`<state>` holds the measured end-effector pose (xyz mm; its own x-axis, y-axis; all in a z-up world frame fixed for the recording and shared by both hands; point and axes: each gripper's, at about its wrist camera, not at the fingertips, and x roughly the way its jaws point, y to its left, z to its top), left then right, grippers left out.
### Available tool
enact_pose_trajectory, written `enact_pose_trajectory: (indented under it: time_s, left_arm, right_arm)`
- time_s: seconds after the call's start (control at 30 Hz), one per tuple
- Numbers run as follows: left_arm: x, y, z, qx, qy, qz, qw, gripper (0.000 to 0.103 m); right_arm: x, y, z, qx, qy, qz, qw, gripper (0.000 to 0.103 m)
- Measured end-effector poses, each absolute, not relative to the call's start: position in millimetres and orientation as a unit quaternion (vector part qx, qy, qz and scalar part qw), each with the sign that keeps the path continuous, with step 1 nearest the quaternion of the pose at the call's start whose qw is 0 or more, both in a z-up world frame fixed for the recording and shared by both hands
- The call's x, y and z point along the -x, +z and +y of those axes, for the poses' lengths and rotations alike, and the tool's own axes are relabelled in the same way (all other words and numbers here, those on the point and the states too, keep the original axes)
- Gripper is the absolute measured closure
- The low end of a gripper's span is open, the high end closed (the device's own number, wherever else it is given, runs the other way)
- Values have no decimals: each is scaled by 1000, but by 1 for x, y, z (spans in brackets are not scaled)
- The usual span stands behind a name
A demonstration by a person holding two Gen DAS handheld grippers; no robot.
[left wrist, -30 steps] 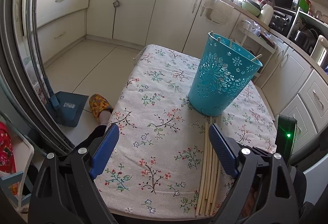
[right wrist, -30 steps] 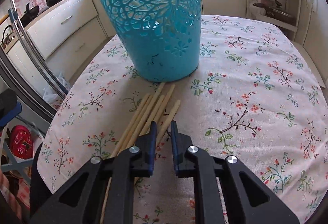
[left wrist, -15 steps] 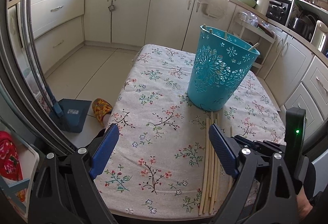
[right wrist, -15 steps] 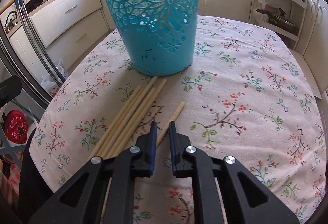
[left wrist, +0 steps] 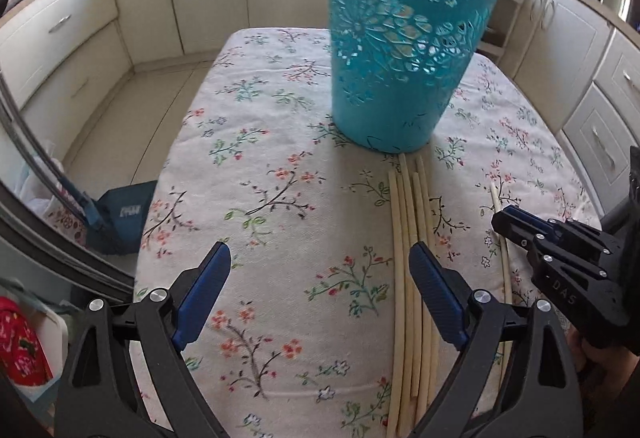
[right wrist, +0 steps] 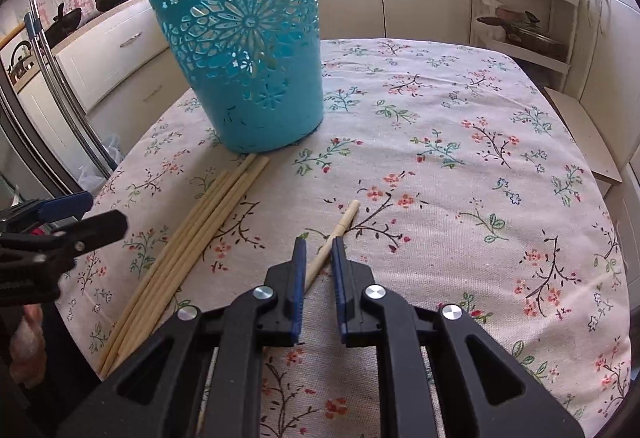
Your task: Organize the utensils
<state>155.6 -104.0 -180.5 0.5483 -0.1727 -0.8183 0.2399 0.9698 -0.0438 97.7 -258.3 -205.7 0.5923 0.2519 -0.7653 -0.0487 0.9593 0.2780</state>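
The right tongs (right wrist: 318, 246) pinch one pale wooden chopstick (right wrist: 347, 218), set apart from the bundle of pale wooden chopsticks (right wrist: 192, 234) lying on the floral-cloth bench (right wrist: 460, 165). The left tongs (left wrist: 320, 278) hang spread and empty. The step looks like a pick-up; next, lift and tip the stick into the upright teal perforated plastic basket (right wrist: 248, 37).

The basket (right wrist: 248, 49) is turquoise, pierced with a flower and petal pattern. The chopsticks (right wrist: 192, 234) are pale, natural wood colour. The tablecloth (right wrist: 460, 165) is off-white, printed with dark twigs, red and pink blossoms and green leaves. Both tools (left wrist: 320, 270) (right wrist: 318, 252) are black with blue pads.
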Motion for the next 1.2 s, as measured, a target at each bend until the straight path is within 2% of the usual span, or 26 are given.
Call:
enact_pose_trajectory:
  time_s: [0.37,0.93,1.03,1.07,1.13,1.2]
  left_arm:
    - [-174,-201,-132,-97,-105,469,871,16]
    - [-189,-204,-136,-111,-99,469,871,18]
    - [-192,-206,-138,-108,-105,471,869,22]
    - [-193,-206,-138,-107,-109,472,868,28]
    - [-194,-204,-141,-105,-124,472,866,41]
    - [-195,-203,-145,-105,-139,473,864,62]
  right_arm:
    - [-98,-207,-267,-150,97,438,881,89]
    - [-98,-207,-269,-155,101,437,880,89]
    - [-98,-207,-270,-156,102,437,880,89]
    - [-98,-207,-270,-156,102,437,880,89]
    - [-98,-207,-271,-157,103,437,880,88]
    - [-99,-207,-272,-159,105,437,879,88]
